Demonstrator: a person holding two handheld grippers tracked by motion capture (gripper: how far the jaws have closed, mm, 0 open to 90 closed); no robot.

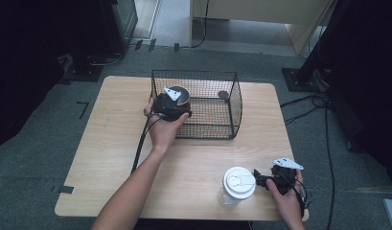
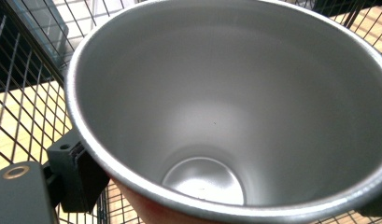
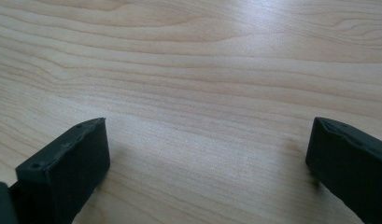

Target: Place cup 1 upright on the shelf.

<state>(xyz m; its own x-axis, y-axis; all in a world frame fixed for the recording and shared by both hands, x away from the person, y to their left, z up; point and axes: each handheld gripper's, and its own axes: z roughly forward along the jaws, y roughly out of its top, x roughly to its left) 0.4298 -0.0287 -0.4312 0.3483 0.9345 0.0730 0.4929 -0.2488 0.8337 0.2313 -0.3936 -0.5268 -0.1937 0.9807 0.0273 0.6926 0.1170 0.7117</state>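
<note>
We see the red steel cup point(image 1: 180, 95) held upright at the left wall of the black wire basket point(image 1: 232, 103), its bare metal inside facing up. Our left gripper point(image 1: 177, 106) pinches it, jaws clamped on the cup's outer wall near the rim. The basket stands on the far half of the wooden table point(image 1: 112, 139). At the near edge, our right gripper point(image 1: 257, 181) rests with jaws spread wide, just beside a clear cup with a white lid point(image 1: 237, 184).

Cup point(image 1: 180, 95) in basket point(image 1: 234, 103); jar point(image 1: 237, 184) on table point(image 1: 112, 139).
</note>
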